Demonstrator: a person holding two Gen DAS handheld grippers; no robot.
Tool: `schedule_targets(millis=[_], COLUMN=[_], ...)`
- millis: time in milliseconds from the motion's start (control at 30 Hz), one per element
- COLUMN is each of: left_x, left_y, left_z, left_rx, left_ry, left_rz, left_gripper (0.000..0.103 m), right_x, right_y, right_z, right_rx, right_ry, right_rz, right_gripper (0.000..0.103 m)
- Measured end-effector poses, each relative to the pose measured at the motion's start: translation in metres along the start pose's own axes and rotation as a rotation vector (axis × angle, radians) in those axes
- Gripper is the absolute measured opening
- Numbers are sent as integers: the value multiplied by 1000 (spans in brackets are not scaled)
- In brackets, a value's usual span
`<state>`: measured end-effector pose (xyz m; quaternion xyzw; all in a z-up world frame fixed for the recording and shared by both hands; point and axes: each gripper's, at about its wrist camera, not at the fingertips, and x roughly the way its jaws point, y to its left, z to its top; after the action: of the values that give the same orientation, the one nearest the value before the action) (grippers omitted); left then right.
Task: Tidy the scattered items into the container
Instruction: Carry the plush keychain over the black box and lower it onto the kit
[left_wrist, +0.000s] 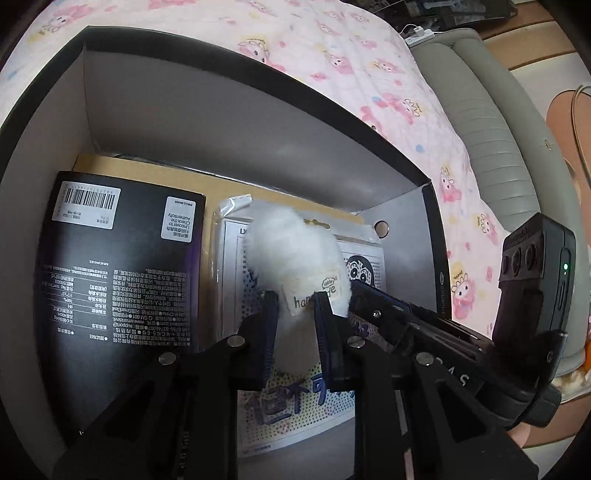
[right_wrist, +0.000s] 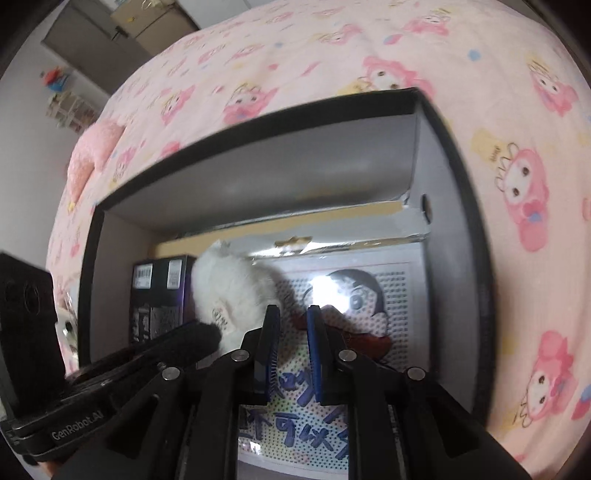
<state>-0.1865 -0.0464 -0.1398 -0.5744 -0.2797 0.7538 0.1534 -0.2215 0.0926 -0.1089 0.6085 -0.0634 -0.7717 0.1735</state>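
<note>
A black cardboard box (left_wrist: 229, 122) with a pale inside stands on a pink cartoon bedspread (left_wrist: 332, 55). Inside lie a black product box (left_wrist: 122, 269) on the left and a bagged cartoon pegboard pack (left_wrist: 303, 410). My left gripper (left_wrist: 295, 295) is shut on a white fluffy plush (left_wrist: 291, 251) with a "handmade" tag, held low inside the box over the pack. The plush (right_wrist: 229, 288) also shows in the right wrist view. My right gripper (right_wrist: 291, 310) is open and empty, just inside the box (right_wrist: 458, 192) above the pegboard pack (right_wrist: 369, 295), right of the plush.
A pink fluffy item (right_wrist: 96, 158) lies on the bedspread beyond the box's far left corner. A grey padded bed edge (left_wrist: 491, 122) runs to the right of the box, with floor beyond. A brown card sheet (left_wrist: 155, 170) lies under the boxed items.
</note>
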Motion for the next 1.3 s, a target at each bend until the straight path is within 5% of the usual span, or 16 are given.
schedule_targets(millis=[367, 600, 700, 733, 767, 933, 1000, 1067, 1200, 1300], left_x=[10, -23, -18, -15, -13, -7, -12, -18, -32, -33], left_y=[11, 12, 16, 15, 15, 17, 20, 16, -3, -18], left_z=[0, 7, 4, 6, 6, 7, 6, 7, 7, 10], left_rx=[-142, -126, -146, -152, -153, -146, -129, -108, -25, 50], left_ry=[62, -60, -49, -50, -44, -15, -17, -56, -126, -162], left_rz=[-135, -106, -103, -106, -118, -138, -118, -132, -173, -124], left_gripper=[24, 29, 29, 27, 22, 21, 22, 22, 22, 22], right_x=[-14, -11, -9, -8, -6, 15, 17, 16, -1, -13], right_y=[2, 19, 16, 15, 16, 25, 29, 33, 40, 48], right_z=[-10, -18, -19, -18, -18, -14, -13, -15, -21, -28], right_rx=[7, -37, 19, 36, 42, -13, -23, -53, -145, -245], right_ry=[-43, -25, -1, 4, 7, 48, 55, 39, -37, -69], right_rz=[213, 208, 250, 270, 267, 177, 218, 162, 83, 25], right_gripper=[12, 12, 32, 52, 58, 58, 50, 29, 23, 23])
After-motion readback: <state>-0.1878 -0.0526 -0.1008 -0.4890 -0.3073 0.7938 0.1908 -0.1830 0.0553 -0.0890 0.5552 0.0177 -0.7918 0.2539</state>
